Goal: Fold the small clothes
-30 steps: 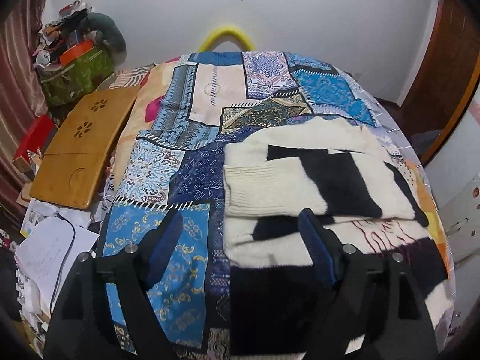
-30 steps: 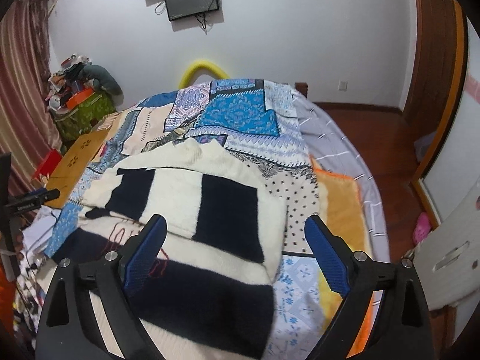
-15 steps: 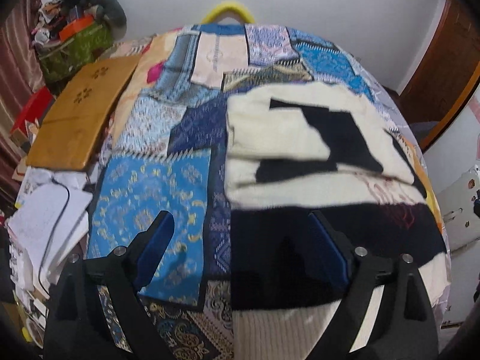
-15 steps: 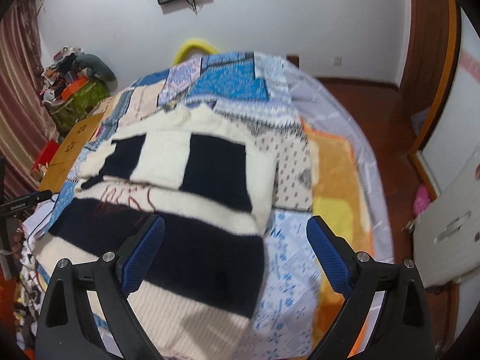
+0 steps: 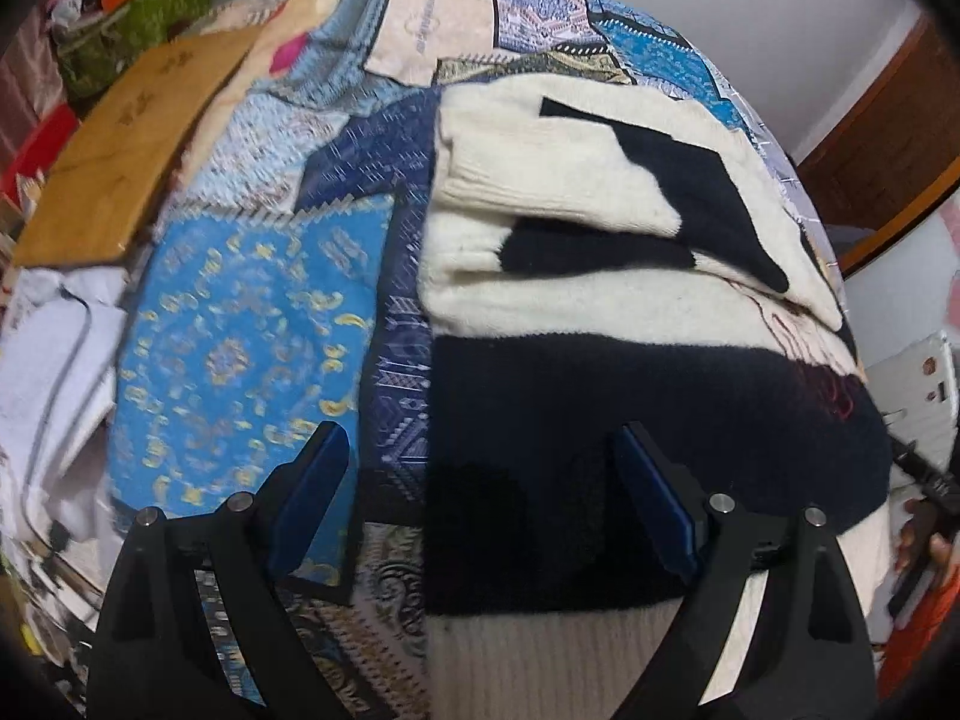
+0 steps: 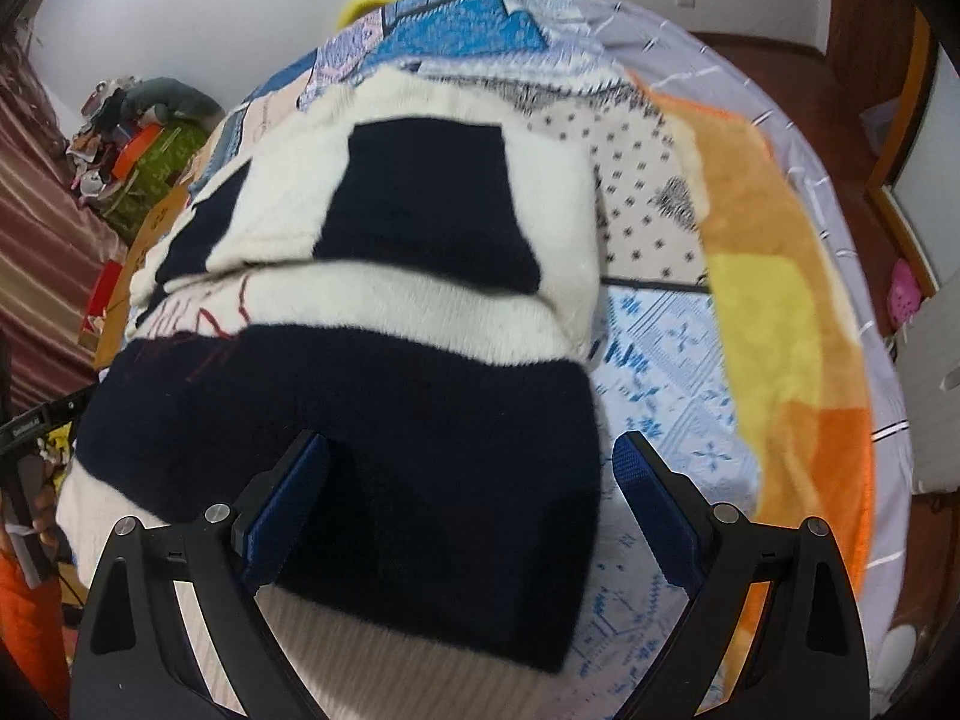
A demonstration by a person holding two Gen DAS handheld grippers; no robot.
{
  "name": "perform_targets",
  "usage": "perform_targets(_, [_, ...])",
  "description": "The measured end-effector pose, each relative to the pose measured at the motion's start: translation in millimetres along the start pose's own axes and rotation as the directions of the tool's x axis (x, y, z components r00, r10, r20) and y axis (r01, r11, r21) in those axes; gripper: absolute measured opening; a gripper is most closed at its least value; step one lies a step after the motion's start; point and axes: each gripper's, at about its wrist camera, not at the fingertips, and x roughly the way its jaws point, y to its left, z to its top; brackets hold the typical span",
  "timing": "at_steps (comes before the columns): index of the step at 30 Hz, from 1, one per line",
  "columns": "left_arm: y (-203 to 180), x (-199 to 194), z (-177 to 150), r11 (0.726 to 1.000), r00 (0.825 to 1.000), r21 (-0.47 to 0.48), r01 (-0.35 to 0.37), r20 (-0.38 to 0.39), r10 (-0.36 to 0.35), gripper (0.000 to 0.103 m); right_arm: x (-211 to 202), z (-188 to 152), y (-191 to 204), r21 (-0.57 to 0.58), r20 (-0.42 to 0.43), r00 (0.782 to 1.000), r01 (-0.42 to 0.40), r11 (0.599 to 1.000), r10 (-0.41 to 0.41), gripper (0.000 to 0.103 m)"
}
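A cream and navy striped knit sweater [image 5: 600, 312] lies flat on the patchwork bedspread [image 5: 240, 330], both sleeves folded across its upper part. My left gripper [image 5: 480, 498] hangs open over the sweater's left lower edge, one pad over the bedspread, the other over the navy band. In the right wrist view the same sweater [image 6: 390, 330] fills the middle. My right gripper [image 6: 471, 498] is open above its right lower corner, straddling the navy band's edge. Neither gripper's pads touch cloth.
A wooden lap tray [image 5: 120, 144] and papers [image 5: 54, 360] lie left of the bed. An orange and yellow blanket [image 6: 780, 312] covers the bed's right side. A person's hand and orange sleeve [image 5: 924, 546] show at the right edge. A cluttered green bag [image 5: 138, 12] stands far left.
Both grippers have come down and tipped toward the bed, closing in on the sweater's lower part. The left jaws stand a little wider than a second ago.
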Motion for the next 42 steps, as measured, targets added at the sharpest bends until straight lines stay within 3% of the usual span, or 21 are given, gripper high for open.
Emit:
perform_targets(3, [-0.8, 6.3, 0.9, 0.998, 0.999, -0.029, 0.047, -0.016, -0.048, 0.088, 3.9, -0.5, -3.8, 0.028, 0.0, 0.999, -0.039, 0.999, 0.039, 0.092])
perform_targets(10, [-5.9, 9.4, 2.2, 0.99, 0.991, -0.049, 0.13, -0.022, -0.131, 0.066, 1.8, -4.1, 2.0, 0.003, 0.006, 0.995, -0.104, 0.995, 0.104, 0.06])
perform_targets(12, [-8.4, 8.1, 2.8, 0.989, 0.99, -0.046, 0.141, -0.019, -0.142, 0.054, 0.2, -3.8, 5.7, -0.01, 0.016, 0.995, -0.099, 0.995, 0.099, 0.051])
perform_targets(14, [-13.0, 5.6, 3.7, 0.988, 0.988, -0.03, 0.15, -0.017, -0.151, 0.041, -1.4, -1.9, 8.9, -0.028, 0.025, 0.996, -0.084, 0.996, 0.085, 0.031])
perform_targets(17, [-18.9, 0.5, 6.3, 0.991, 0.991, 0.0, 0.133, -0.001, -0.133, 0.022, -4.6, 2.7, 11.1, -0.042, 0.039, 0.997, -0.071, 0.997, 0.073, 0.016])
perform_targets(19, [-21.5, -3.2, 8.5, 0.993, 0.993, 0.016, 0.116, 0.014, -0.116, 0.01, -9.4, 6.4, 12.6, -0.052, 0.061, 0.995, -0.073, 0.996, 0.076, 0.014])
perform_targets(30, [-23.5, -44.1, 44.2, 0.991, 0.976, 0.02, 0.132, 0.174, -0.134, 0.01, -40.2, 42.2, 26.3, -0.098, 0.201, 0.974, -0.083, 0.992, 0.102, 0.012])
perform_targets(35, [-26.9, -43.6, 69.6, 0.993, 0.968, 0.006, 0.119, 0.223, -0.117, 0.009, -40.6, 59.3, 27.9, -0.095, 0.244, 0.966, -0.064, 0.993, 0.085, 0.012])
perform_targets(42, [-17.5, -6.8, 86.3, 0.998, 0.981, -0.032, 0.056, 0.186, -0.049, 0.009, -18.4, 74.5, 14.8, -0.065, 0.239, 0.97, -0.017, 0.998, 0.032, 0.012])
